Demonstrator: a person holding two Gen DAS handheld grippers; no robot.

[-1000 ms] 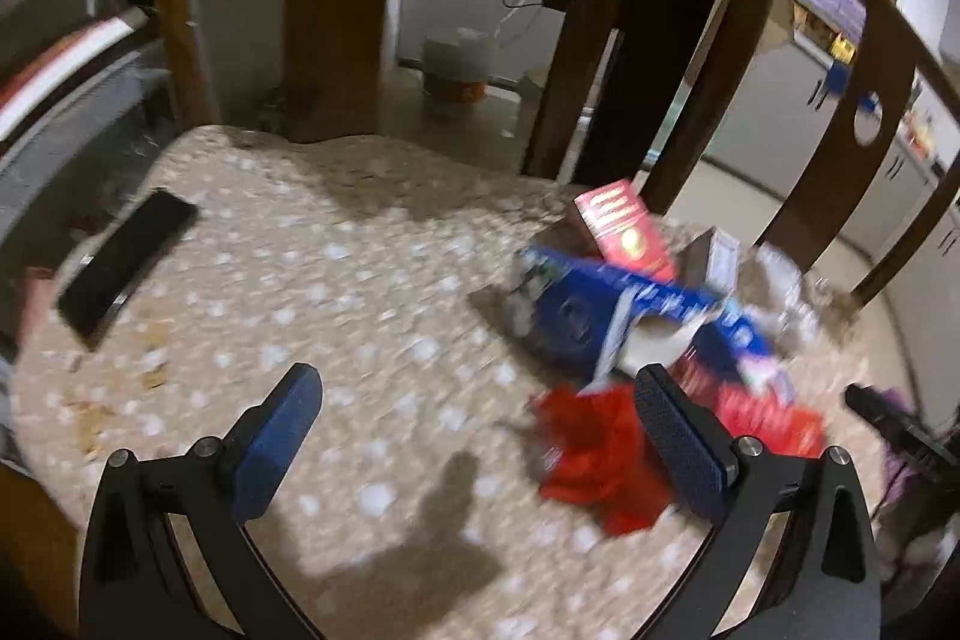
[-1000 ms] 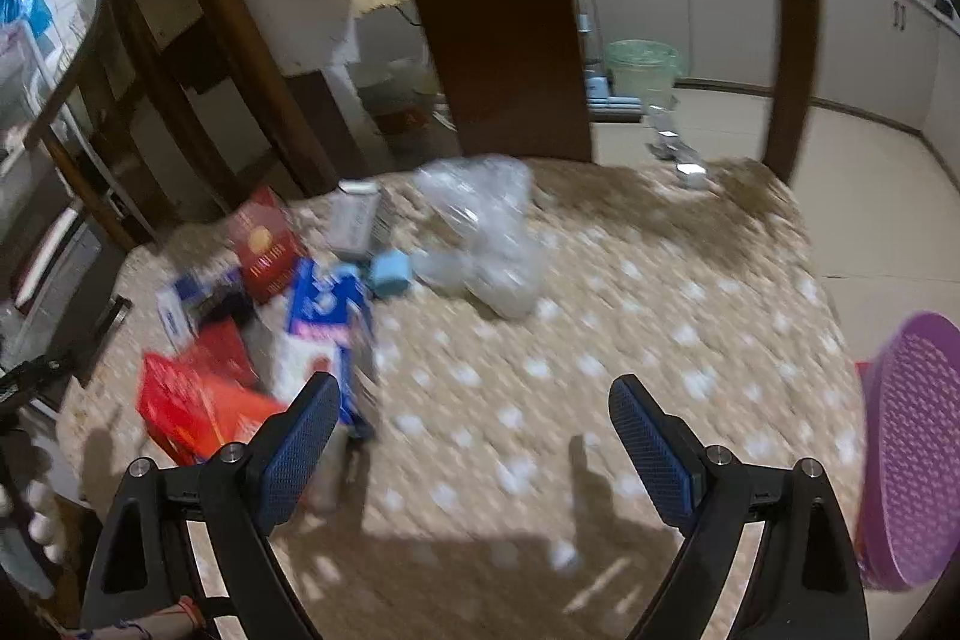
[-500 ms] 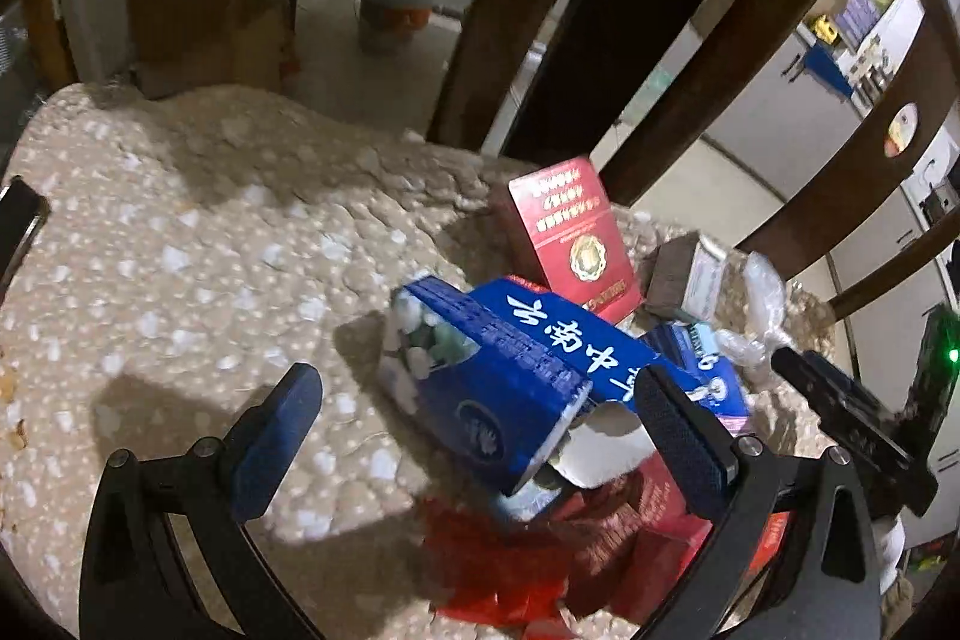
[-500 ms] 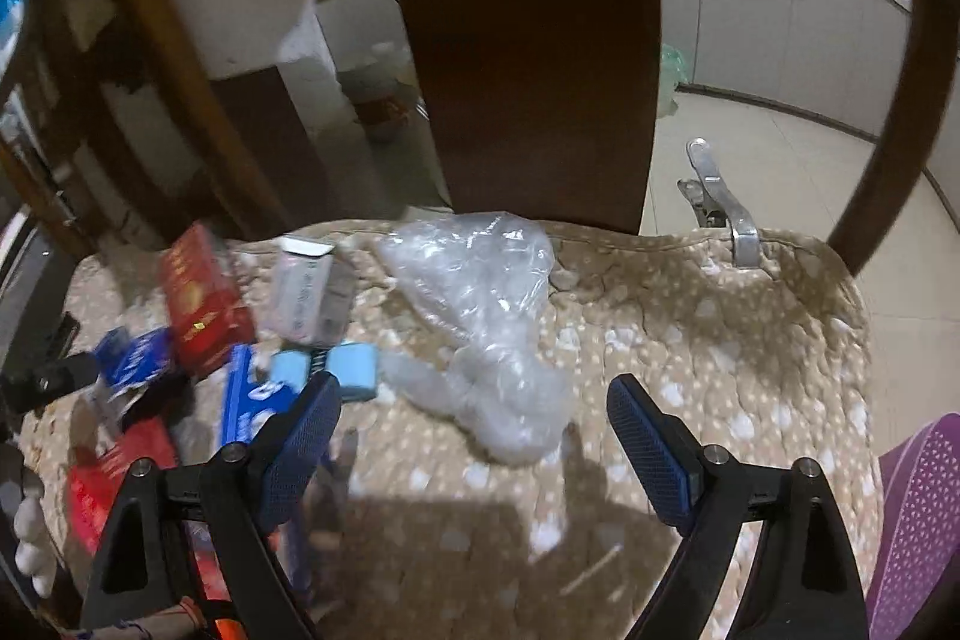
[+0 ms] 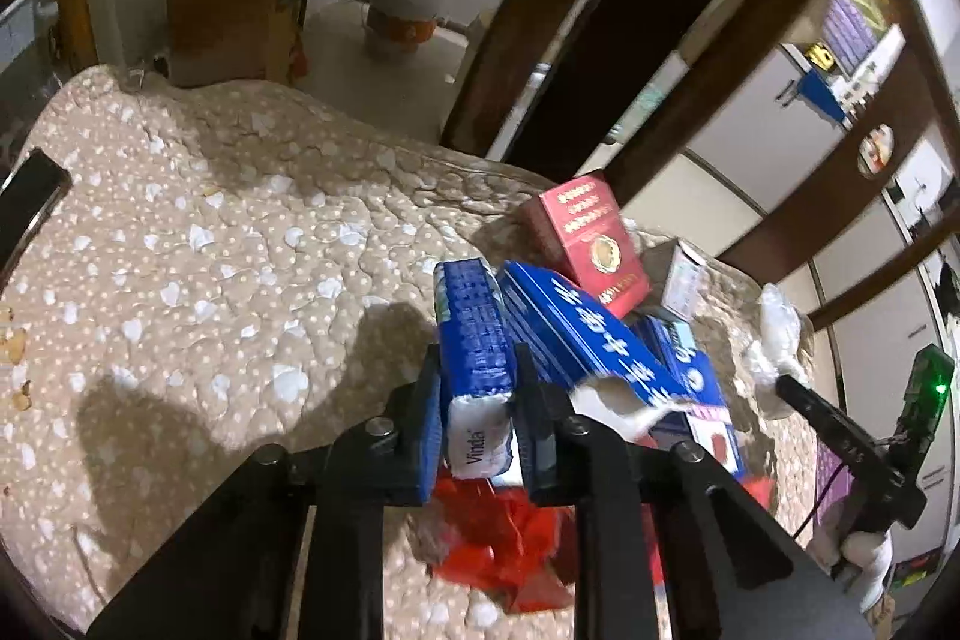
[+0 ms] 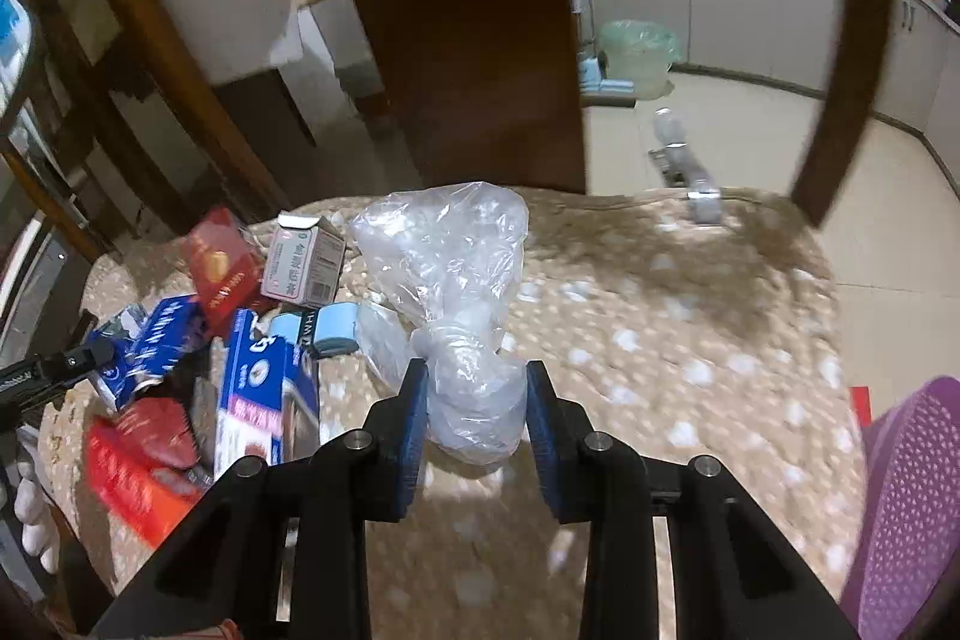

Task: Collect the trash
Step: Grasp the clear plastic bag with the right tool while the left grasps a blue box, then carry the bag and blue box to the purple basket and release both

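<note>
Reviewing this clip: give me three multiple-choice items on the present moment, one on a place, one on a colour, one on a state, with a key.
1. Where does the small grey-white carton stand?
A. beside the red box
B. on the purple basket
C. on the floor

2. What colour is the tissue pack between the left hand-held gripper's pads?
A. green
B. blue
C. yellow

3. What is between the pads of the right hand-held gripper?
A. nothing
B. a red wrapper
C. the clear plastic bag

Key: 1 A, it stands next to the red box on the spotted cushion. 2 B, blue wrapper with a white end. 3 C, the pads pinch the bag's lower bunch while the jaws are closing.
</note>
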